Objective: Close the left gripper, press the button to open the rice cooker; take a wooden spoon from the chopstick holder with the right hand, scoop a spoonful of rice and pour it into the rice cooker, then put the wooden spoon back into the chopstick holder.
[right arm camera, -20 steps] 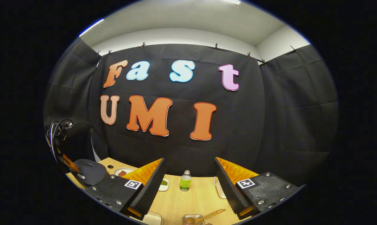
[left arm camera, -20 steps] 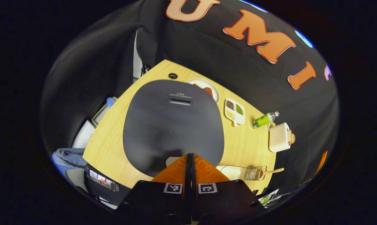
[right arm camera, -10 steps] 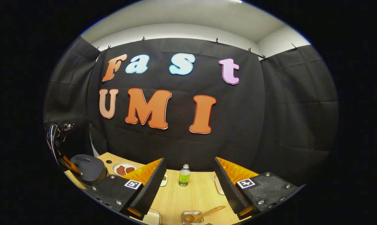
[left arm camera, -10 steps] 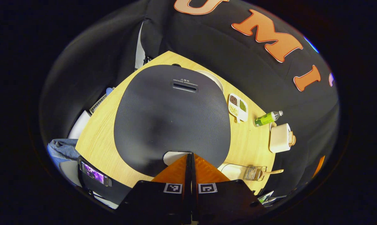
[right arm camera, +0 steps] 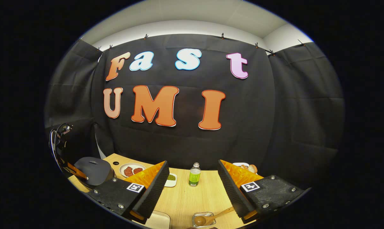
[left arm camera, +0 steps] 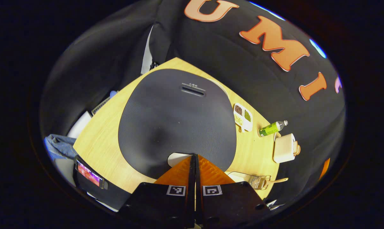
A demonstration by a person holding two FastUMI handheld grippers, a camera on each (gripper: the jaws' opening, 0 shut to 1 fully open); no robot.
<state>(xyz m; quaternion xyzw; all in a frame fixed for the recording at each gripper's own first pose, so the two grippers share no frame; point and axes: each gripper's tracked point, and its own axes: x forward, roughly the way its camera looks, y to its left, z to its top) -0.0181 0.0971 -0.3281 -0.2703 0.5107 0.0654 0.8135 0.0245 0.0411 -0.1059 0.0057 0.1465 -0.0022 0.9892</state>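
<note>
The dark rice cooker [left arm camera: 177,117] stands with its lid down under my left gripper [left arm camera: 193,156]. That gripper is shut, and its tips rest at the edge of the white button [left arm camera: 176,158] on the lid's near side. The wooden spoon [left arm camera: 277,180] lies in the wire chopstick holder [left arm camera: 258,182] to the right. My right gripper [right arm camera: 192,163] hangs open above the table, holding nothing. Below it sit the wooden spoon [right arm camera: 211,218] and chopstick holder [right arm camera: 204,220]. Far left in the right gripper view are the rice cooker [right arm camera: 93,170] and the left gripper [right arm camera: 71,169].
A sectioned dish of grains [left arm camera: 242,113], a green bottle [left arm camera: 269,128] and a white box [left arm camera: 283,148] stand along the table's right side. A white tray [left arm camera: 238,176] lies beside the holder. A plate of red food [right arm camera: 132,169] sits behind the cooker. A phone [left arm camera: 90,170] is at the near left edge.
My left gripper has come down closer to the lid, its tips now at the white button. The right gripper view has tipped down, showing more of the table.
</note>
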